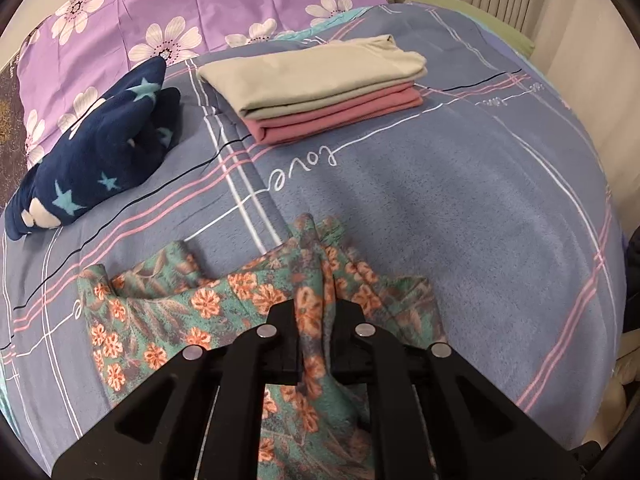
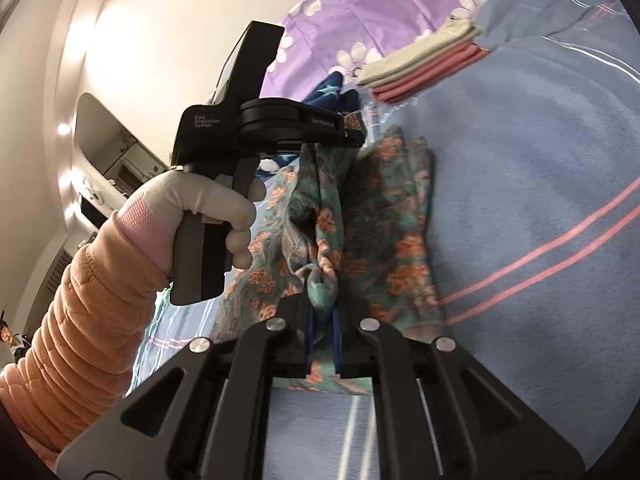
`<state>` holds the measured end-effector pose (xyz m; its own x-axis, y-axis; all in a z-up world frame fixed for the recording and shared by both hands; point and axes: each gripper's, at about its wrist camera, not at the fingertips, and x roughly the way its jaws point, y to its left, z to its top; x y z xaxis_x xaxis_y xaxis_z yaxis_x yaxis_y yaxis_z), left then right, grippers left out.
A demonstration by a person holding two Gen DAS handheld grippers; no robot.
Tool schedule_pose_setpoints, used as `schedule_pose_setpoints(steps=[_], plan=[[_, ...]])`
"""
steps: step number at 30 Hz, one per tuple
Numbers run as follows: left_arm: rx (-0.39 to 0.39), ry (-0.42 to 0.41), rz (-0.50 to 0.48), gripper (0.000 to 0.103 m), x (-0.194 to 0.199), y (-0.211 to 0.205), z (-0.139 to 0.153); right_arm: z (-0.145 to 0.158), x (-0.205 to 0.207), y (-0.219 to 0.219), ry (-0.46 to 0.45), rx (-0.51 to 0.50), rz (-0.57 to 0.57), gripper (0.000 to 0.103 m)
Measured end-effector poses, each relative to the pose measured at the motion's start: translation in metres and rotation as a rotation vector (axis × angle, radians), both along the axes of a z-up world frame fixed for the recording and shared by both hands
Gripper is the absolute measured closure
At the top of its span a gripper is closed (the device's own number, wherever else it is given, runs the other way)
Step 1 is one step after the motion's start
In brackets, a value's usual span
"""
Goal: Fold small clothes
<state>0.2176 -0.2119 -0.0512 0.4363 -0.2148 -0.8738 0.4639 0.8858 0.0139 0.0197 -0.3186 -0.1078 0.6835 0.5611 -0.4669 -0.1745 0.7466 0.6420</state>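
Left: dark-blue star-print fleece bundle point(image 1: 92, 156), bed's far-left corner. Teal floral small garment point(image 1: 168, 312) on blue checked bedcover point(image 1: 460, 208), near edge. Left gripper point(image 1: 316, 320), right gripper point(image 2: 322, 312) each pinching fold. Risk: thin bunched fabric slipping out, crooked fold. Right: beige-and-pink folded stack point(image 1: 320, 88), far edge.

Soft indoor light (fisheye-warped edges)

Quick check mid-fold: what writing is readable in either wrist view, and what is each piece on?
"love": white script on the blue plaid bedspread, seen upside down.
"Data Acquisition System": small print on the left gripper body, barely legible.
Logo on that gripper's arm: starts "Gen", rest too blurred.
More script near the bedspread's far right edge: too small to read.
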Motion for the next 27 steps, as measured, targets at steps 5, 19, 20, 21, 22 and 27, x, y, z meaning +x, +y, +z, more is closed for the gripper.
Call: schedule_pose_setpoints(steps=[5, 19, 20, 21, 22, 27], plan=[[-0.025, 0.003, -0.019, 0.089, 0.003, -0.011, -0.007, -0.011, -0.004, -0.005, 0.038, 0.002, -0.006, 0.096], [-0.166, -0.179, -0.131, 0.060, -0.078, 0.051, 0.060, -0.021, -0.010, -0.011, 0.095, 0.035, -0.003, 0.088], [-0.159, -0.192, -0.140, 0.060, -0.091, 0.060, 0.059, -0.023, -0.009, -0.010, 0.105, 0.041, -0.002, 0.082], [-0.139, -0.210, -0.152, 0.059, -0.112, 0.073, 0.055, -0.024, -0.009, -0.011, 0.117, 0.054, 0.005, 0.077], [-0.124, -0.219, -0.160, 0.058, -0.124, 0.080, 0.051, -0.025, -0.008, -0.010, 0.125, 0.077, 0.020, 0.068], [-0.063, -0.186, -0.176, 0.054, -0.198, 0.113, 0.015, -0.023, -0.003, -0.005, 0.148, 0.062, 0.031, 0.062]])
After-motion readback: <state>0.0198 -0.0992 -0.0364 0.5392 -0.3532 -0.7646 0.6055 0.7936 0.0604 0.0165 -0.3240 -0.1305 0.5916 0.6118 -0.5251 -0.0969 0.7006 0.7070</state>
